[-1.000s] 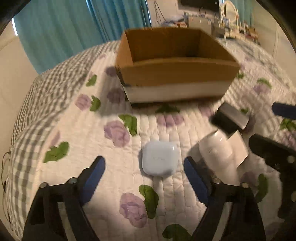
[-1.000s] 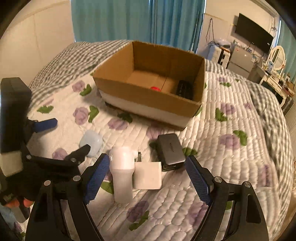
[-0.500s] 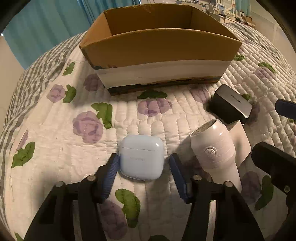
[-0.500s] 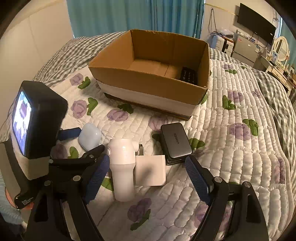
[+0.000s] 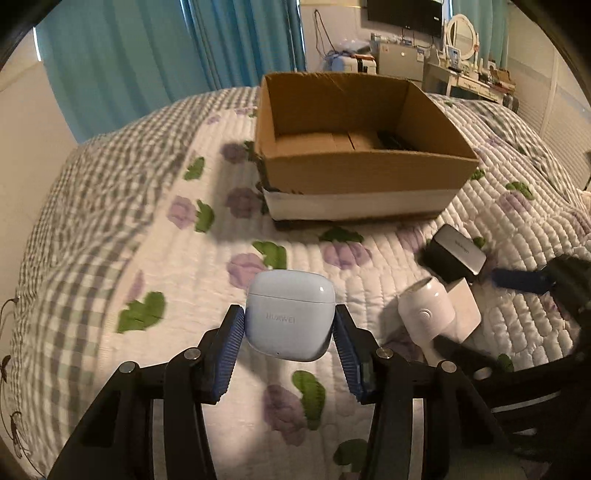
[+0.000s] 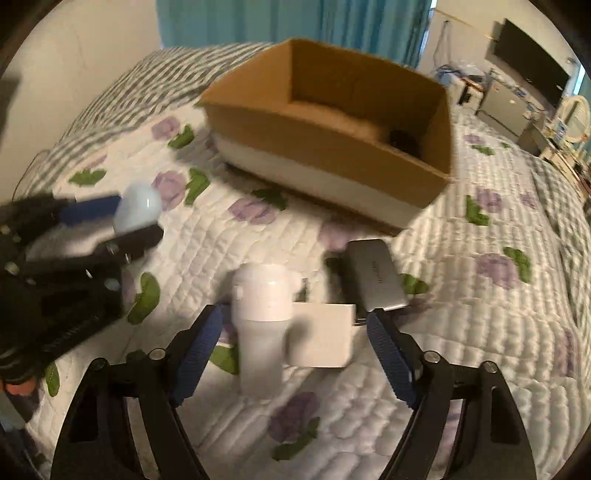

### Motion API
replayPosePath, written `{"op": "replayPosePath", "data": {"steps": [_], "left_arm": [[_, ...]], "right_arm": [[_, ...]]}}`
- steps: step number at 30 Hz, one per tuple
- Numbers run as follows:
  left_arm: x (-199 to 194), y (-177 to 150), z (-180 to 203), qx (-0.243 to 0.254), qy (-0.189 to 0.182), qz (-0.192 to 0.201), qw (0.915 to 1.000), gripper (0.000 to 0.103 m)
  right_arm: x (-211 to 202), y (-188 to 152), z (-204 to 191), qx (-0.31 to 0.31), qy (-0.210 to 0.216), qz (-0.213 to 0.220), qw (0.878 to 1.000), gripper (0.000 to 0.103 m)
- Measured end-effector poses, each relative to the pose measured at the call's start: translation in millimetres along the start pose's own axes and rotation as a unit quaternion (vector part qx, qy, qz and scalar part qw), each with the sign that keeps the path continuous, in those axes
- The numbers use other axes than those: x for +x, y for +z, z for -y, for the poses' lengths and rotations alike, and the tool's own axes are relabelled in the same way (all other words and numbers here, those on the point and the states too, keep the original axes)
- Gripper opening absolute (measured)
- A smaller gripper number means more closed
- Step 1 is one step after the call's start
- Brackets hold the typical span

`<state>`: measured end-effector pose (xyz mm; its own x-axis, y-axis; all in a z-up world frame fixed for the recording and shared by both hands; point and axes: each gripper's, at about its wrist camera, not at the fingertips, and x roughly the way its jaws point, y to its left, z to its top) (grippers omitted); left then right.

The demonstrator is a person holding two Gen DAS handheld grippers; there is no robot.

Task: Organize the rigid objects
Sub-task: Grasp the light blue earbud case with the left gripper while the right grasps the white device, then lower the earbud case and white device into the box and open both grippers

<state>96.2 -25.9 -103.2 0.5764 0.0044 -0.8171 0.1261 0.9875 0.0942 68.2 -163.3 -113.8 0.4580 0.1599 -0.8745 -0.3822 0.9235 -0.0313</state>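
My left gripper (image 5: 290, 325) is shut on a pale blue earbud case (image 5: 290, 314) and holds it above the quilt; the case also shows in the right wrist view (image 6: 138, 210). My right gripper (image 6: 293, 332) is open, its fingers either side of a white cylindrical device (image 6: 263, 317) and a white square adapter (image 6: 321, 338) that lie on the bed. A grey power bank (image 6: 375, 275) lies just beyond them. An open cardboard box (image 5: 354, 147) stands farther back with a dark item inside (image 6: 404, 140).
The bed has a white quilt with purple flowers (image 5: 243, 266) and a grey checked cover (image 5: 74, 206) on the left. Teal curtains (image 5: 166, 48) hang behind. A dresser and TV (image 5: 406, 14) stand at the far right.
My left gripper has closed on the earbud case and lifted it off the quilt. My right gripper has moved down closer to the white device and adapter, still open.
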Motion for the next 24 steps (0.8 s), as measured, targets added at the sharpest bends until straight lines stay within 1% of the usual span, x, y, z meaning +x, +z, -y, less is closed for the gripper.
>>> {"op": "replayPosePath", "data": {"steps": [1, 2, 6, 8, 11, 12, 13, 16, 20, 22, 24], "left_arm": [[0, 1, -3, -0.002, 0.002, 0.001, 1.0000, 0.050], [0, 0, -5, -0.004, 0.002, 0.000, 1.0000, 0.050], [5, -1, -10, -0.011, 0.000, -0.007, 0.9999, 0.050], [6, -1, -12, -0.015, 0.000, -0.010, 0.9998, 0.050], [7, -2, -14, -0.019, -0.001, -0.010, 0.9998, 0.050], [6, -2, -13, -0.019, -0.001, -0.009, 0.9998, 0.050], [5, -2, -13, -0.018, -0.001, -0.009, 0.9998, 0.050], [0, -1, -11, -0.016, -0.004, -0.001, 0.9999, 0.050], [-14, 7, -5, -0.006, 0.000, 0.019, 0.9998, 0.050], [-19, 15, -1, 0.002, 0.004, 0.030, 0.9995, 0.050], [-27, 27, 2, 0.005, -0.006, 0.042, 0.9991, 0.050]], "right_arm": [[6, 0, -5, -0.007, 0.005, -0.009, 1.000, 0.073], [11, 1, -9, -0.013, 0.009, -0.016, 1.000, 0.072], [30, 6, -18, -0.025, 0.010, -0.037, 0.999, 0.071], [38, 9, -19, -0.023, 0.015, -0.045, 0.999, 0.068], [45, 12, -19, -0.021, 0.006, -0.046, 0.999, 0.057], [43, 12, -19, -0.019, 0.003, -0.042, 0.999, 0.045], [41, 12, -17, -0.014, 0.010, -0.036, 0.999, 0.043], [28, 11, -11, -0.005, 0.015, -0.015, 1.000, 0.043], [-4, 15, -3, 0.006, 0.026, 0.035, 0.999, 0.043], [-21, 22, 3, 0.008, 0.028, 0.055, 0.998, 0.043], [-38, 34, 10, 0.010, 0.024, 0.078, 0.997, 0.043]]}}
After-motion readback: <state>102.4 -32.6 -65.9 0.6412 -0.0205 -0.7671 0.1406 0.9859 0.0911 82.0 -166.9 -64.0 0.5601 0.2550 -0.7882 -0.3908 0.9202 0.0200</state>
